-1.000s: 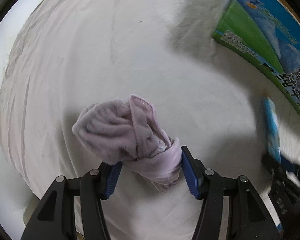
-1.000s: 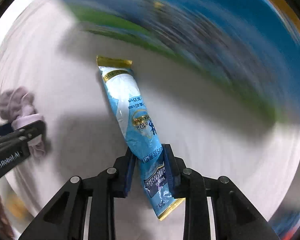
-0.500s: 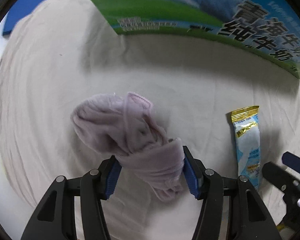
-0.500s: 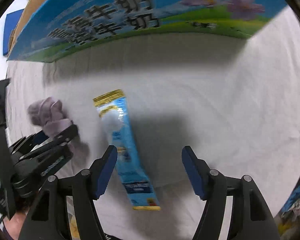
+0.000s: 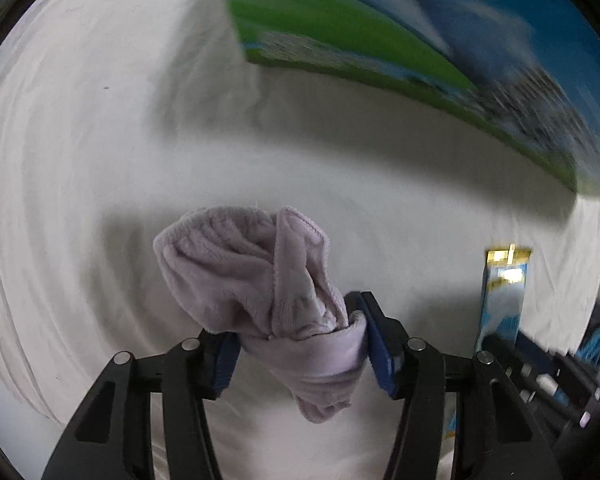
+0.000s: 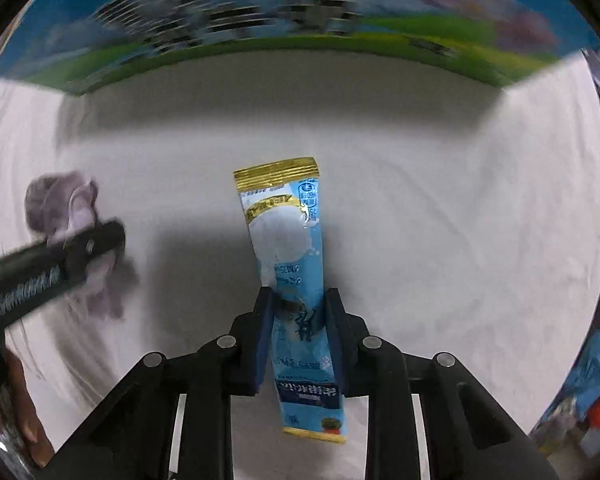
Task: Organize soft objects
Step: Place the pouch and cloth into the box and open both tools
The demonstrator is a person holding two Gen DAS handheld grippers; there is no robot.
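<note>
We have the left gripper [image 5: 296,344] clamped on a bunched lilac cloth [image 5: 256,280], pads biting the folded lower end while the fluffy bulk sticks out ahead of the jaws over the white sheet [image 5: 80,160]. The right gripper [image 6: 300,332] is closed on a light blue packet [image 6: 290,248], squeezed around its lower third, gold-sealed top end pointing forward toward the printed carton [image 6: 300,12]. We judge the cloth very light, limp and compressible, so a pinch on a thick fold holds well, but loose ends will droop and could snag; a tail already hangs below the pads. The packet looks light, thin and slick-filmed, so we'd grip across the flat body near the middle rather than on the crimped seals, and not hard, since the fill may shift or the film crease. Whether cloth or packet touches the sheet we cannot tell; shadows sit just under both. Both views are motion-blurred, so the carton's print is unreadable and its top is cut off. In the left view the packet [image 5: 502,296] is partly hidden behind black gripper parts. Colourful things at the right edge [image 6: 592,392] are too blurred to name. A bit of hand [image 6: 4,420] shows bottom left.
</note>
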